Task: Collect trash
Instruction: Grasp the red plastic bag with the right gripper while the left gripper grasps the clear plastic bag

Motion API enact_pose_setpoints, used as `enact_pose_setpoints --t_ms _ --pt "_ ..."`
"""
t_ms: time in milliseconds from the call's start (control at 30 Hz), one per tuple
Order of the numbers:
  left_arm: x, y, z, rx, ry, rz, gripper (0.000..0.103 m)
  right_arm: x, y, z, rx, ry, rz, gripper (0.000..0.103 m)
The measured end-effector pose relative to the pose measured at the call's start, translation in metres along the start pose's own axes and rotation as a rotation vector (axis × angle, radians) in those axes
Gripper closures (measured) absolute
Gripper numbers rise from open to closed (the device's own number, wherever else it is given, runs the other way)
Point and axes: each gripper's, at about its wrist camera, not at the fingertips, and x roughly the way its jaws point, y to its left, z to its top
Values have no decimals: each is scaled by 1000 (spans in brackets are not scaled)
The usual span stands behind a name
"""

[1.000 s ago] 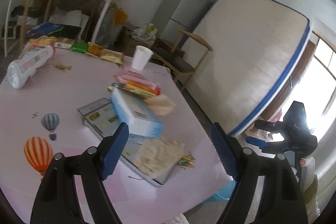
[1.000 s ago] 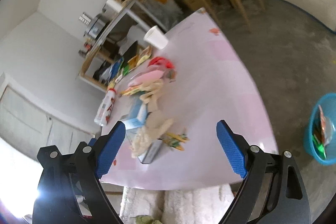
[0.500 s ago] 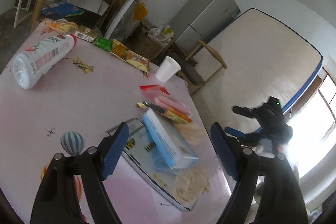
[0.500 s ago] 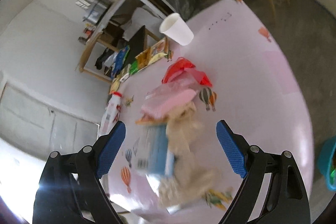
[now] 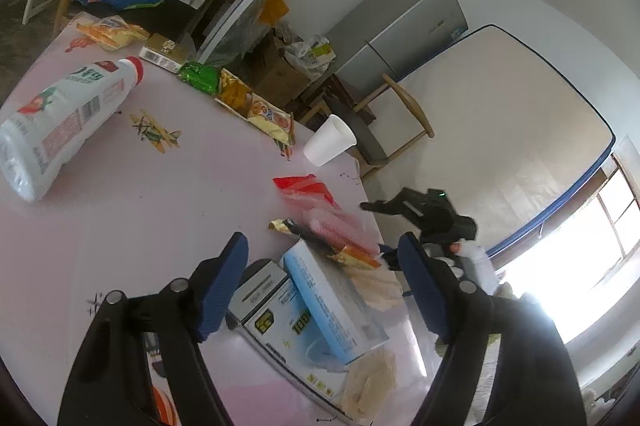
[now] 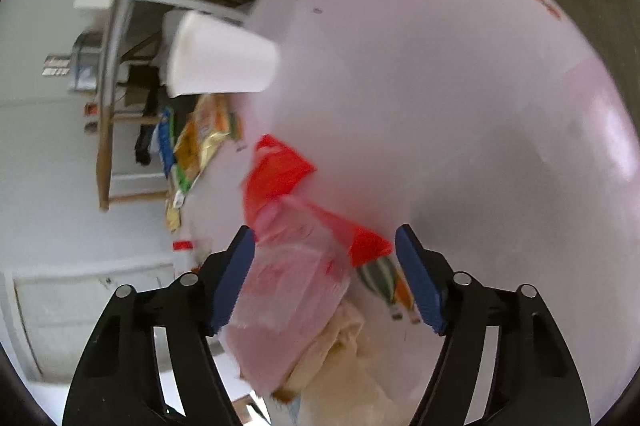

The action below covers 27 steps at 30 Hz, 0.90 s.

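Observation:
On the pink table (image 6: 440, 106) a clear pink bag (image 6: 292, 274) lies on a red wrapper (image 6: 280, 174), with crumpled beige paper (image 6: 344, 346) below it. My right gripper (image 6: 324, 238) hangs low over them with its jaws closing. The bag is between the pads, and the right pad stands apart from it. In the left wrist view the right gripper (image 5: 424, 214) is by the table's right edge, beside the pink bag (image 5: 336, 226). My left gripper (image 5: 322, 246) is open, closing slightly, above a blue tissue box (image 5: 332, 302), touching nothing.
A white paper cup (image 5: 330, 146) stands beyond the red wrapper (image 5: 304, 186). A white bottle (image 5: 60, 118) lies at the left and snack packets (image 5: 268, 118) line the far edge. Off the table are a wooden chair (image 5: 400, 114), a fridge (image 5: 400, 26) and a leaning mattress (image 5: 500, 146).
My right gripper has dropped and closed in on the pink bag and red wrapper, rolling as it went, and its jaws have narrowed. My left gripper has slid across the table and rolled.

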Motion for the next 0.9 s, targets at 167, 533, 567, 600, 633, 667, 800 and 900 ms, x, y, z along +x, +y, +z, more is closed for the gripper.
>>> enact_pose_setpoints --t_ms 167,533,567,600,633,667,800,900 --pt "8 -1 -1 7 16 -11 29 1 11 1 -55 3 -28 39" --pt "21 -9 0 30 70 39 30 13 36 -7 -274 -21 -174 101" --pt "24 -10 2 31 82 50 30 11 37 -10 -289 -30 -171 102" --pt "27 -11 5 29 93 59 31 9 38 -13 -299 -38 -172 103" --pt "30 -11 8 23 106 66 31 7 38 -16 -312 -48 -171 103" --pt "34 -10 12 13 125 72 31 6 39 -18 -322 -51 -166 103" --pt "57 4 27 -92 190 57 32 1 41 -22 -340 -73 -148 103" --pt "81 23 39 -236 255 10 33 0 39 -20 -326 -72 -126 103"
